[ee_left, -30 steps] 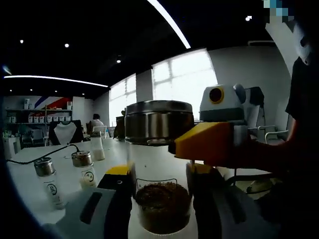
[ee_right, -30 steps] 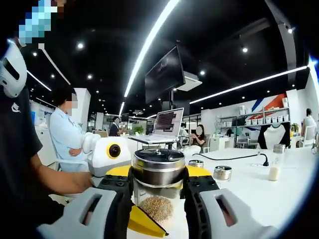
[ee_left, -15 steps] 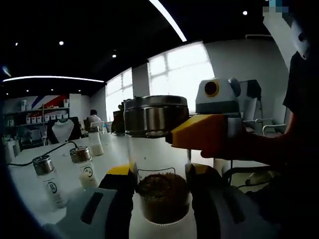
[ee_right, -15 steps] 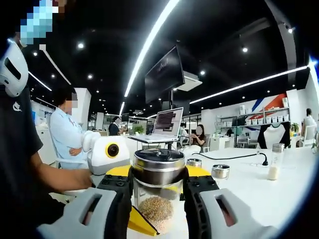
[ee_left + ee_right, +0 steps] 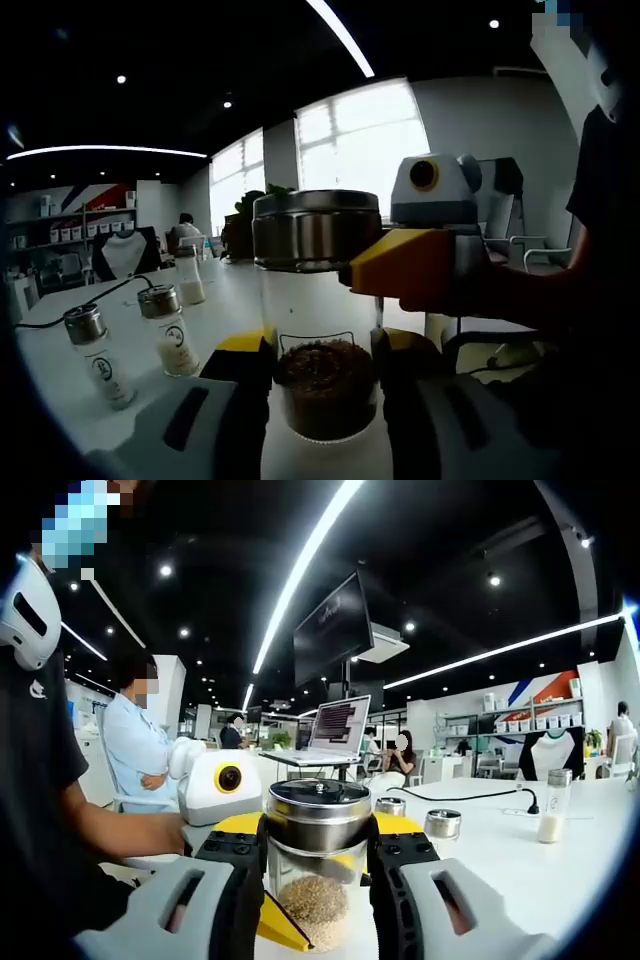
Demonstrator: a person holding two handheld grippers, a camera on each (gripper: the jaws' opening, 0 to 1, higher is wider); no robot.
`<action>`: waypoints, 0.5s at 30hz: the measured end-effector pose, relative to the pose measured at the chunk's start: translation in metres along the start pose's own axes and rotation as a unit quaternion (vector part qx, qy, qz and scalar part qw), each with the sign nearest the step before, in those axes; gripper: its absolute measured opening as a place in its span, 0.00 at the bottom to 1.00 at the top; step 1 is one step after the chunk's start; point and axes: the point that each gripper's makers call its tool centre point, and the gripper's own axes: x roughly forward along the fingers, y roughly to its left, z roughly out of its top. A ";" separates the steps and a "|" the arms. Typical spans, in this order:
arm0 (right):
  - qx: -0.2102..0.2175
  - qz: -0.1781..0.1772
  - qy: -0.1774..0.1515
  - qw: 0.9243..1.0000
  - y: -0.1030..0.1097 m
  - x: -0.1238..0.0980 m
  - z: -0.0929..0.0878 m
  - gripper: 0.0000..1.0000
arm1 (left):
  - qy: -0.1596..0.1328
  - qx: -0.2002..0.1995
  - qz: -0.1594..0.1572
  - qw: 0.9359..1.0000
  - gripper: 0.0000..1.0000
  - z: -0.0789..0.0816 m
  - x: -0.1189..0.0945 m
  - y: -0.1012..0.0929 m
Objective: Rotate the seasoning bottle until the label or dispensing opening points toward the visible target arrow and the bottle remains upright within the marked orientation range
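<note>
No legible text — labels on small shakers (image 5: 172,340) and laptop screen (image 5: 337,723) too blurred to read.

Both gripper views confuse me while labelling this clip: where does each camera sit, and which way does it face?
Left gripper view: rides the left gripper, looking along its jaws at the seasoning bottle toward windows; the right gripper and the person's arm show.
Right gripper view: rides the right gripper, facing the opposite way toward a laptop; the left gripper and arm show.
Shared: the bottle, gripped from both sides.
</note>
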 end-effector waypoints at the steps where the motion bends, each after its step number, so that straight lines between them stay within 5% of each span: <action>1: -0.001 -0.002 0.001 1.000 -0.001 0.000 0.000 0.37 | 0.004 0.007 0.009 1.000 0.44 0.000 0.001 0.002; 6: -0.026 -0.047 0.014 0.998 -0.015 0.005 -0.005 0.37 | 0.018 0.030 0.114 0.993 0.44 -0.004 0.003 0.028; 11: 0.019 -0.088 -0.018 0.996 -0.026 0.010 -0.003 0.36 | 0.000 0.004 0.179 0.984 0.44 0.002 0.001 0.042; 15: 0.010 -0.124 -0.004 0.992 -0.031 0.015 -0.010 0.37 | 0.016 0.035 0.210 0.977 0.44 -0.002 0.000 0.046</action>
